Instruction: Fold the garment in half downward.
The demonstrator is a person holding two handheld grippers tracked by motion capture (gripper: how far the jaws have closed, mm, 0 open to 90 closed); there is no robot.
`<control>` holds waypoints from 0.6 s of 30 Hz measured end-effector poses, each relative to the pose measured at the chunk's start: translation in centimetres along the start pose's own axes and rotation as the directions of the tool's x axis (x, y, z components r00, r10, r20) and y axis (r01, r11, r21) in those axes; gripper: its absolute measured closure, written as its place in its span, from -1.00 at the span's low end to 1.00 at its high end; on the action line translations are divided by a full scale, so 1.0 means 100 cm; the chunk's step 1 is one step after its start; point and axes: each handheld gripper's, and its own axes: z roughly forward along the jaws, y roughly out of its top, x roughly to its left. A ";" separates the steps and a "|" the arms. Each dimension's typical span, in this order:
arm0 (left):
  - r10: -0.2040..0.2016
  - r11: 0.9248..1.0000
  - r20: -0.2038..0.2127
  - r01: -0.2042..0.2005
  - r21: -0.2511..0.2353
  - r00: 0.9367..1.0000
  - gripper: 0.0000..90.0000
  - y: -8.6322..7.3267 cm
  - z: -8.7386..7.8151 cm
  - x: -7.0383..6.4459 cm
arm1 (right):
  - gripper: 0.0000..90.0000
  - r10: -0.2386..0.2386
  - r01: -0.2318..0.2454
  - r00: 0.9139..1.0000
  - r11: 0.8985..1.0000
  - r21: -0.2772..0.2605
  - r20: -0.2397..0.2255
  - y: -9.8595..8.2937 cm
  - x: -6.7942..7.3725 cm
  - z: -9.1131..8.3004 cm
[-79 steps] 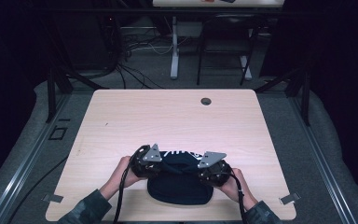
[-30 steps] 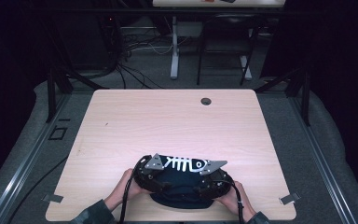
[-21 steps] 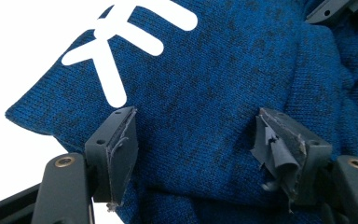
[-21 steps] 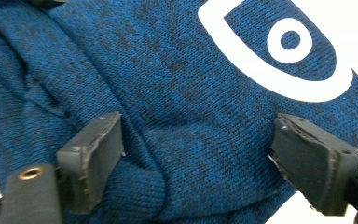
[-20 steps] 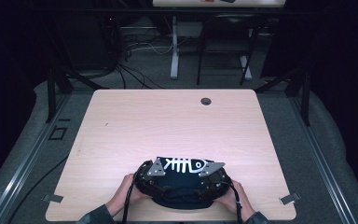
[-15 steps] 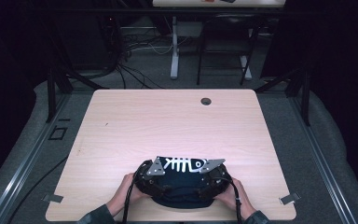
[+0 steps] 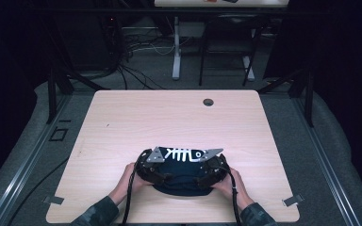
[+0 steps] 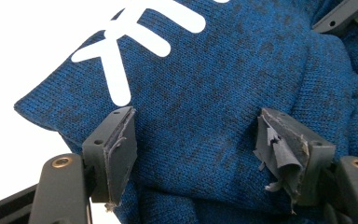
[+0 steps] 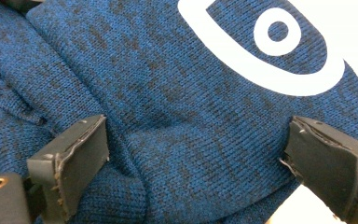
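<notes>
Both pairs of jaws stand released, spread wide over a dark blue knit garment (image 8: 205, 107). The left gripper (image 8: 196, 154) sees white bones, the right gripper (image 9: 196, 163) a white eye. From above, its fish skeleton print (image 7: 185, 154) runs left-right near the table (image 7: 122, 122)'s near edge.

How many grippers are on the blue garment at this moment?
2. The left gripper is at the left side of the blue garment, and the right gripper is at its right side. Both have their jaws spread open over the knit.
</notes>
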 end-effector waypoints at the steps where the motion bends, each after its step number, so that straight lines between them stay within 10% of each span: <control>1: -0.001 1.000 -0.001 0.001 0.002 1.000 -0.35 0.001 0.001 0.002 | -0.87 -0.001 0.001 1.000 1.000 -0.001 0.003 0.001 -0.002 0.001; 15: -0.012 1.000 -0.018 0.012 -0.024 1.000 -0.40 -0.001 0.000 0.008 | -0.92 0.009 -0.009 1.000 0.999 -0.032 -0.002 0.003 -0.012 0.006; 18: -0.019 1.000 -0.059 0.018 -0.013 0.998 -0.77 0.000 0.000 0.009 | -0.99 0.017 -0.017 1.000 0.999 -0.031 0.002 0.002 -0.013 0.007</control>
